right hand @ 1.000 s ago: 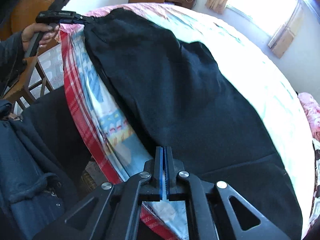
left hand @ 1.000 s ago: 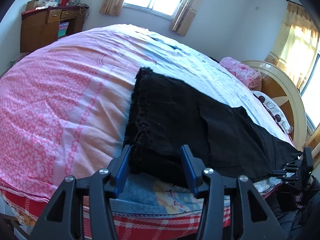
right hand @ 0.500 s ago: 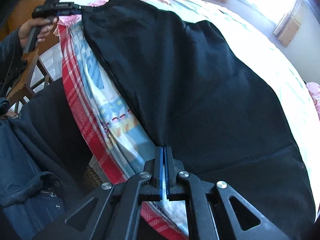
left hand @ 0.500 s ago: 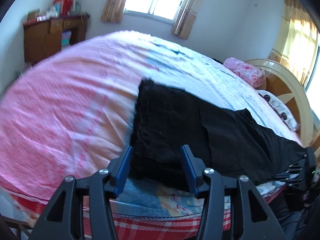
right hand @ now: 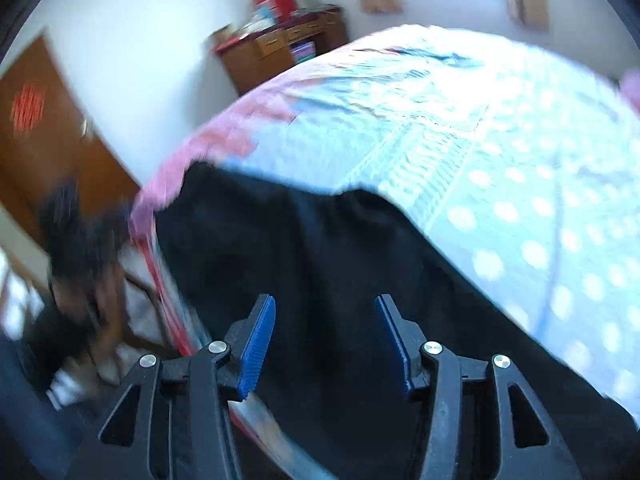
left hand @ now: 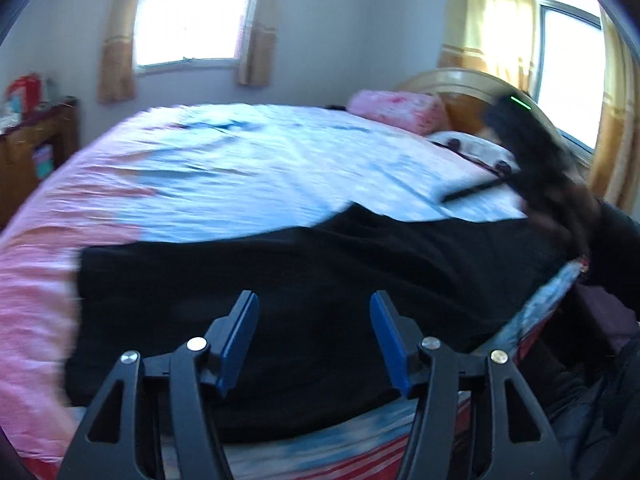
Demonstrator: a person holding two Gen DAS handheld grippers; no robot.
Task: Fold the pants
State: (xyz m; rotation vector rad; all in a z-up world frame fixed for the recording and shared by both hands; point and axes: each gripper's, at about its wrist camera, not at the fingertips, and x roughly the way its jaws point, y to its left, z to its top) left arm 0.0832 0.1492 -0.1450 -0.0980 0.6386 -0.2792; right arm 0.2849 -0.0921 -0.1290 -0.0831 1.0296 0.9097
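Observation:
The black pants point(left hand: 320, 280) lie flat along the near edge of the bed, and also show in the right wrist view point(right hand: 320, 264). My left gripper point(left hand: 314, 300) is open and empty, just above the pants near their left end. My right gripper point(right hand: 324, 304) is open and empty, above the pants at the other end. The right gripper also shows blurred at the far right of the left wrist view point(left hand: 532, 148); the left gripper and hand show blurred at the left of the right wrist view point(right hand: 76, 232). Both views are motion-blurred.
The bed has a pink and light blue cover point(left hand: 240, 168) with a red plaid edge point(left hand: 360, 456). A pink pillow point(left hand: 396, 110) and wooden headboard point(left hand: 464, 88) are at the far end. A wooden cabinet point(right hand: 280, 48) and a door point(right hand: 44, 132) stand beyond the bed.
My right gripper has opened and let go of the pants' edge, and has lifted and turned. My left gripper has swung right along the pants. The pants now lie flat.

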